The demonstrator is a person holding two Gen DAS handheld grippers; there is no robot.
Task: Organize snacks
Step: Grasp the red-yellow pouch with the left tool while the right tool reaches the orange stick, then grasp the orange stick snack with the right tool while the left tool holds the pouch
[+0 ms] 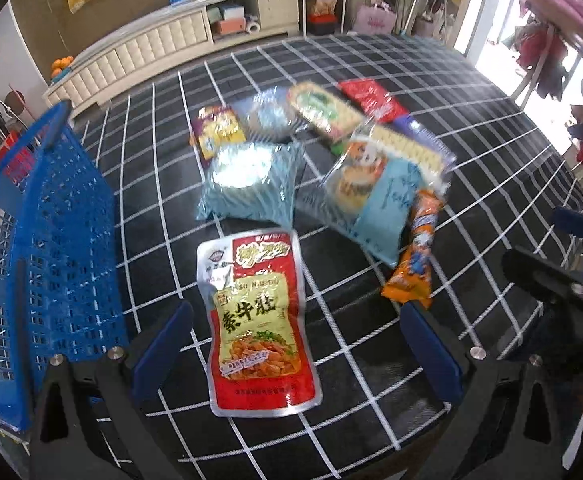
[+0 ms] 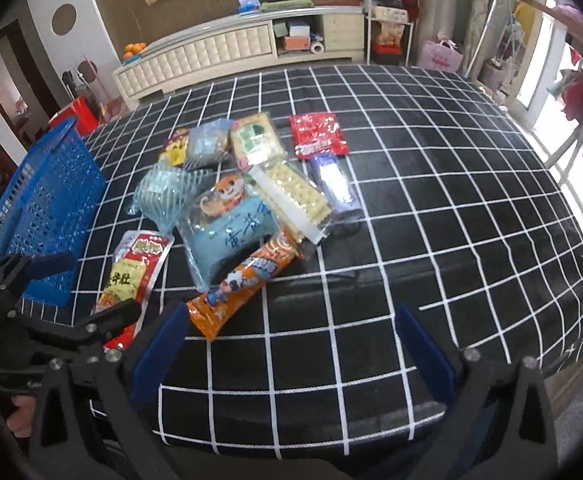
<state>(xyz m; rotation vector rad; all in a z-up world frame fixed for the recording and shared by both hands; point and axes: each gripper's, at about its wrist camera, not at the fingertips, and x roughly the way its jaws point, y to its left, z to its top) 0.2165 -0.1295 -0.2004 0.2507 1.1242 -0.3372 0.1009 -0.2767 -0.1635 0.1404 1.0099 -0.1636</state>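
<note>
Nearest the left wrist camera, a red and yellow pouch (image 1: pixel 260 328) is seen lying flat on the black cloth with white grid lines (image 1: pixel 371 360), its long axis pointing away from the lens. The left gripper (image 1: pixel 297 356) is held with its blue fingers (image 1: pixel 163 348) spread wide, one on each side of the pouch; the pouch lies between them, and no contact with either pad can be made out. A blue perforated basket (image 1: pixel 39 248) stands just to the left of that gripper on the same cloth.

Beyond the pouch, the remaining snacks are gathered in a loose cluster: a pale blue striped bag (image 1: pixel 251 184), a clear-fronted bag with a cartoon animal (image 1: pixel 371 196), and an orange wrapped bar (image 1: pixel 415 256) lying against that bag's right edge. Farther back, a cracker pack (image 1: pixel 323 110) and a red packet (image 1: pixel 371 98) are seen.

In the right wrist view, the right gripper (image 2: pixel 291 348) is likewise spread open, with nothing between its fingers (image 2: pixel 423 348) but bare cloth. The near end of the orange bar (image 2: pixel 243 284) is found just beside its left finger, outside the gap. A purple packet (image 2: pixel 335 188) lies at the right edge of the cluster, beside a long cracker sleeve (image 2: pixel 295 196). The left gripper's frame is visible at the lower left, over the red and yellow pouch (image 2: pixel 131 276), with the blue basket (image 2: pixel 43 208) behind it.
</note>
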